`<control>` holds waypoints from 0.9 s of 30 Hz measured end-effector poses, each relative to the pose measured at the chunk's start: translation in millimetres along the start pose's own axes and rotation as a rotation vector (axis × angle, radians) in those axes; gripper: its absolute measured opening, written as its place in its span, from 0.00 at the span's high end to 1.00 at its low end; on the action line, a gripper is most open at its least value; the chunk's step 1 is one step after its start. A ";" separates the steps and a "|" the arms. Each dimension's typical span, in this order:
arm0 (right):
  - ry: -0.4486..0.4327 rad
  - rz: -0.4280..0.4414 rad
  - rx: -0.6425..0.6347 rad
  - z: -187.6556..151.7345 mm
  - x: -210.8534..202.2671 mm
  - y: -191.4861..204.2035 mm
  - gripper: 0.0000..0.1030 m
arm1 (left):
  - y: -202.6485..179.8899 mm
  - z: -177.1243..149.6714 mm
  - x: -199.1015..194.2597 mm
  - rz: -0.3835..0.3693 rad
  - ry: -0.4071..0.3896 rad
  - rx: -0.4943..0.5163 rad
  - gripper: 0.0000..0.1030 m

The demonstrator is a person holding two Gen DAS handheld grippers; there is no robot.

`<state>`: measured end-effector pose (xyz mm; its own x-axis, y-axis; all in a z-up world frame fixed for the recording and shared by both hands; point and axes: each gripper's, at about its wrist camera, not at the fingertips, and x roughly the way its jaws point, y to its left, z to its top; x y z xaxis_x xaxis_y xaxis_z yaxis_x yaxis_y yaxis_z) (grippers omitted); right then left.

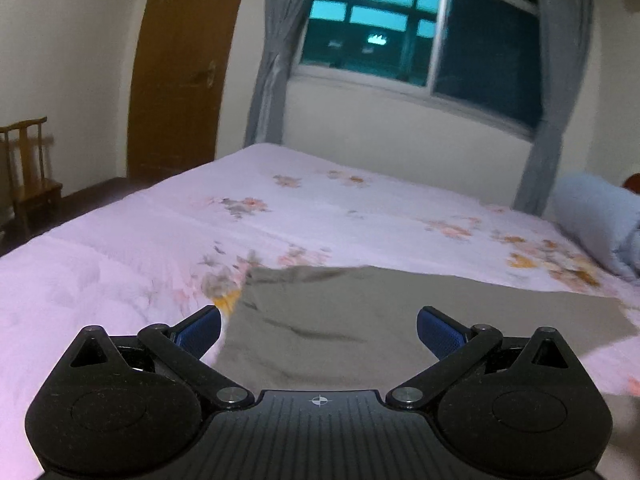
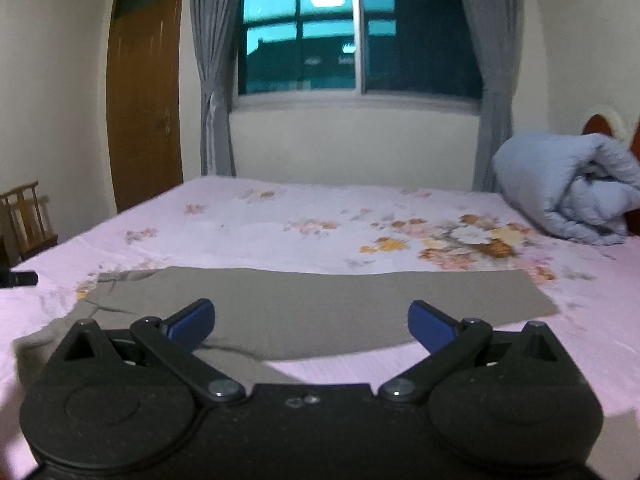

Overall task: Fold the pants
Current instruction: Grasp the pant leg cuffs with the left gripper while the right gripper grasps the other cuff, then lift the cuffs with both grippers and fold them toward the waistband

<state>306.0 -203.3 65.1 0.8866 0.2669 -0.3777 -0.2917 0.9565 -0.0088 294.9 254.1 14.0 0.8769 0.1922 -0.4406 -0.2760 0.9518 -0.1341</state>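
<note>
Black tong housings fill the bottom of both wrist views. Left tongs (image 1: pixel 319 330): blue pads spread wide, nothing between them, held over the pants' near portion. Right tongs (image 2: pixel 311 326): likewise spread wide and empty, above the pants' near edge.

Pants (image 2: pixel 304 304): grey-brown, laid flat on the bed (image 2: pixel 248 232) as a long band running crosswise, close to the bed's near side. In the right view one end finishes in a clean straight edge to the right; the other end, to the left, is rumpled and widens toward the camera. Left view shows soft creases across the cloth (image 1: pixel 320 320) just ahead of the pads. Which end is the waist cannot be told for certain.

Rolled blue quilt (image 2: pixel 568 188) sits at the bed's far right corner, well apart from the pants. Floral print on the pink sheet beyond them.

Handling, as judged: thin, limp woven cloth, light, will sag and drape once lifted, no stiffness to hold a line. Likely best pinched at edges or corners, one per tongs, both layers caught together, so the fold lands square. Rumpled left end probably needs smoothing first
</note>
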 end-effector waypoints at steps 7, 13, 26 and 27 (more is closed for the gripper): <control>0.100 0.005 -0.030 13.3 138.1 16.0 0.06 | 23.2 13.3 139.3 0.017 0.120 0.029 0.00; 0.119 0.031 -0.003 15.9 204.5 21.5 0.06 | 38.2 19.7 216.2 0.009 0.159 0.007 0.04; 0.165 0.034 -0.019 12.8 251.7 9.8 0.06 | 22.4 7.8 261.5 -0.143 0.244 0.125 0.74; 0.172 0.031 -0.022 13.3 256.6 8.9 0.06 | 22.5 8.6 257.3 -0.151 0.227 0.120 0.76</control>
<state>535.7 -124.7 -19.6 0.8029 0.2703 -0.5312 -0.3274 0.9448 -0.0140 517.7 327.0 -94.8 0.7902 0.0003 -0.6128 -0.0887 0.9895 -0.1139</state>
